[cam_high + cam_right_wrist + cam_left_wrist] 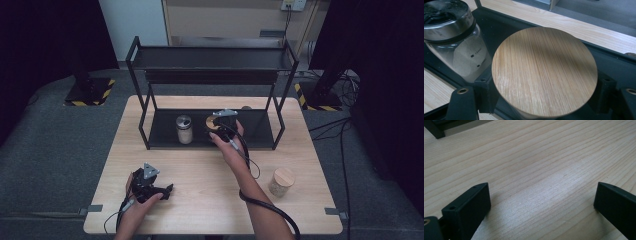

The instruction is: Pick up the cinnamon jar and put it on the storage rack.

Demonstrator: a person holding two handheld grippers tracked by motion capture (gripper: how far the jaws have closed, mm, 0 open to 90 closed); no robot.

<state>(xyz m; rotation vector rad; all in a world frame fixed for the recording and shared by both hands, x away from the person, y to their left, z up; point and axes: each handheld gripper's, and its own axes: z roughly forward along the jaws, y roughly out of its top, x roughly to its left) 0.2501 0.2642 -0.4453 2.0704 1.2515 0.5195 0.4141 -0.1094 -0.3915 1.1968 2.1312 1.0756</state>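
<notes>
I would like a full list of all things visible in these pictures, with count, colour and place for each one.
table: one, light wood, centre of the high view.
rack: one, black metal, two shelves, at the far half of the table.
metal-lid jar: one, clear with silver lid, on the rack's lower shelf, left part.
held jar: one, round wooden lid, over the lower shelf, beside the metal-lid jar, between the right claw's jaws.
loose jar: one, clear with wooden lid, on the table near its right edge.
left claw: one, black, jaws wide apart, low over bare table at front left.
right claw: one, black, closed on the held jar.
forearms: two, entering from the bottom.
</notes>
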